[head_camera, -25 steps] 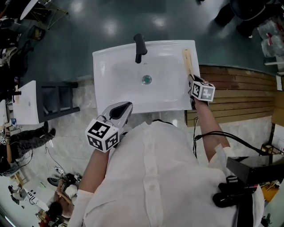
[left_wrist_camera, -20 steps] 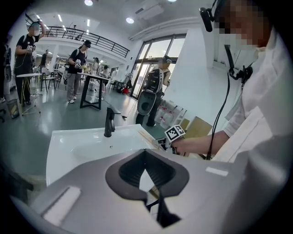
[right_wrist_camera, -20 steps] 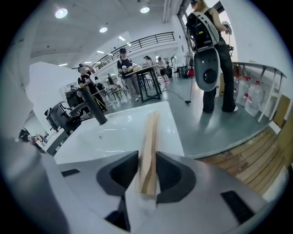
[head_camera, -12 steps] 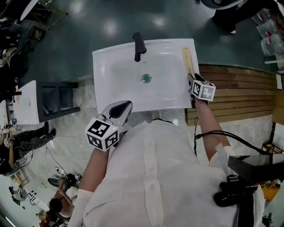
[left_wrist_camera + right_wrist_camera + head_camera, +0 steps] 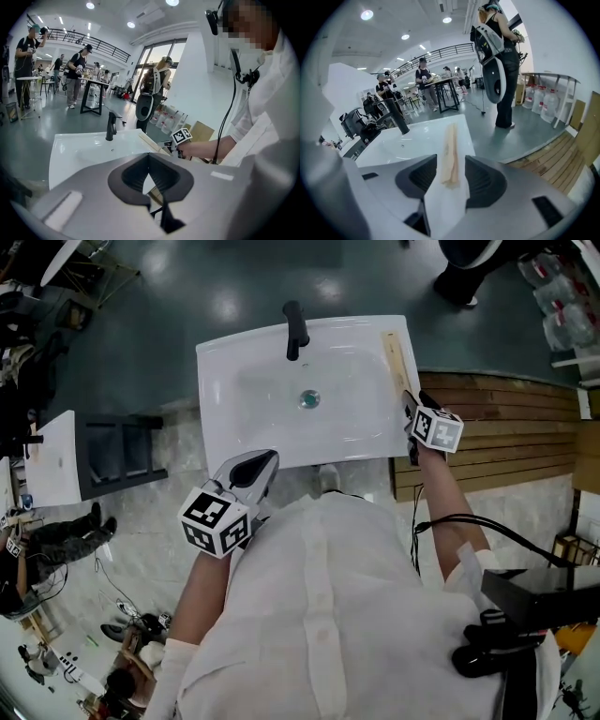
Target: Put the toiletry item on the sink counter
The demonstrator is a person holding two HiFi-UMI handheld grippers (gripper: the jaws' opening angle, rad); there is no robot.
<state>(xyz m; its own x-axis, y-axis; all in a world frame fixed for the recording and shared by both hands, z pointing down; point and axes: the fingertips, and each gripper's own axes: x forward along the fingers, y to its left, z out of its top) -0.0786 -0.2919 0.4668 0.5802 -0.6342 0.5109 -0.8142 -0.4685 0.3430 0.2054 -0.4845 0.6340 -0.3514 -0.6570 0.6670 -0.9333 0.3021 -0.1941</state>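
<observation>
The toiletry item [image 5: 396,357] is a long pale beige strip lying flat on the right rim of the white sink [image 5: 225,427]. My right gripper [image 5: 411,404] sits at the item's near end. Its jaws are opening. In the right gripper view the item [image 5: 450,150] lies between the spread pads of the right gripper [image 5: 451,179], and neither pad presses on it. My left gripper [image 5: 266,463] hovers at the sink's front edge. In the left gripper view the left gripper [image 5: 149,161] has its tips together with nothing held.
A black faucet [image 5: 294,329] stands at the sink's back, above the drain [image 5: 309,398]. A slatted wooden platform [image 5: 506,427] lies right of the sink, a dark rack [image 5: 122,446] left of it. People stand around tables behind the sink.
The right gripper has drawn back a little along the sink's right rim toward the person. The item stays on the rim. The left gripper has not moved.
</observation>
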